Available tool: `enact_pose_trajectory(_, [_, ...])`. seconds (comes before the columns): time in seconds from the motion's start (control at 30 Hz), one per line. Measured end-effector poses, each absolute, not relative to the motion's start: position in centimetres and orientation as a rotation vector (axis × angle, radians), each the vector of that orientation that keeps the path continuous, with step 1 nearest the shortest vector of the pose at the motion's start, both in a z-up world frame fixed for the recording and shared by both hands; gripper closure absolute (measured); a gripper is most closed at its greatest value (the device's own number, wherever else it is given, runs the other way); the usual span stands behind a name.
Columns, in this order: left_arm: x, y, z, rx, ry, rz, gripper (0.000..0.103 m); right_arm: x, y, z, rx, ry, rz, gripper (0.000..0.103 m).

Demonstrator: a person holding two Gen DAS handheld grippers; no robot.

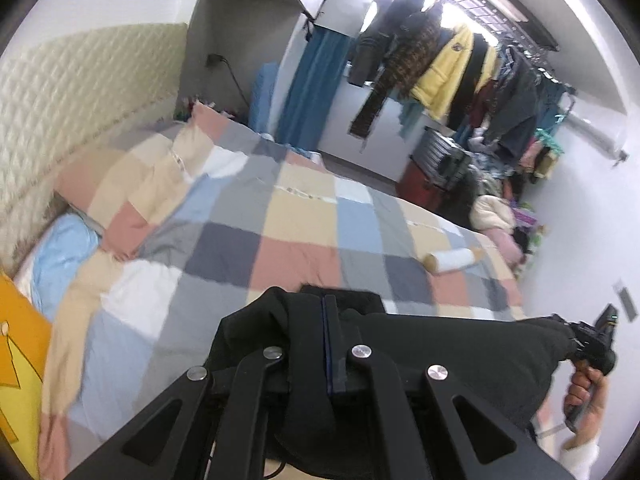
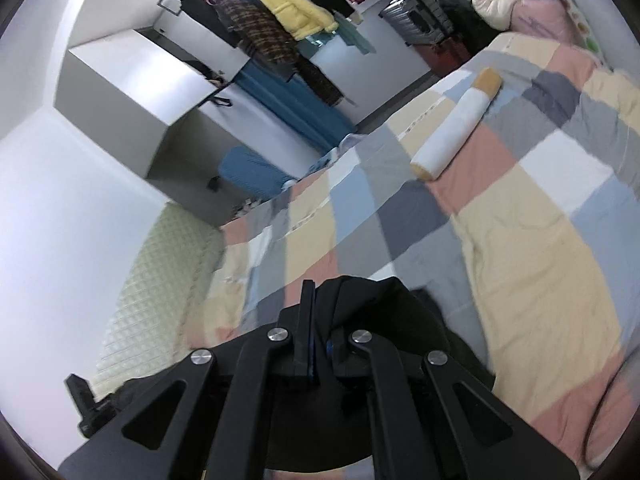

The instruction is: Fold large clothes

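Both claws point(image 1: 330, 312) point(image 2: 316, 300) above checkered bedspread point(image 1: 280, 220), clothes rack point(image 1: 460, 60) beyond.

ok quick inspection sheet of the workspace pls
surface: bed with a checked quilt, rumpled
job's things: black garment held up between both grippers, above the quilt
clutter: white and tan roll lying on the quilt; blue pillow at the headboard
grippers: left gripper and right gripper both shut on the black garment
cables: nothing seen
surroundings: clothes rack with a yellow coat, blue suitcase
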State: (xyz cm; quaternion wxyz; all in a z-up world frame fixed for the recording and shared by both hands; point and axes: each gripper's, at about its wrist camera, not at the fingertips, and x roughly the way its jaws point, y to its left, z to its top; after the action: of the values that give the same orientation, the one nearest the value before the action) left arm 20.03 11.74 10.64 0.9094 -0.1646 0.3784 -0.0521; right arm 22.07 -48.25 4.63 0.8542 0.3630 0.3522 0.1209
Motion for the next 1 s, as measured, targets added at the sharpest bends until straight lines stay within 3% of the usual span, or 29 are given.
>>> enact_pose_trajectory(0.2, [27.2,9.6,7.1,-0.228,0.809,-0.009,0.098,28.0,-47.1,1.8,0.689,0.783,0.155,0.099])
enact_pose_trajectory(0.43, [34.0,8.7,-0.9,-0.207,0.901,0.055,0.096,33.4,-46.1,-4.9,0.625,0.876,0.061,0.099])
enact_pose_trajectory(0.73, [38.7,8.3,-9.7,-0.217,1.002,0.063,0.095,36.7,-43.3,-10.7,0.381,0.938,0.033,0.099])
enact_pose_trajectory(1.0, [39.0,7.4,-13.3,-0.228,1.024,0.051,0.095,36.9,-42.3,-15.2,0.343,0.966,0.04,0.101])
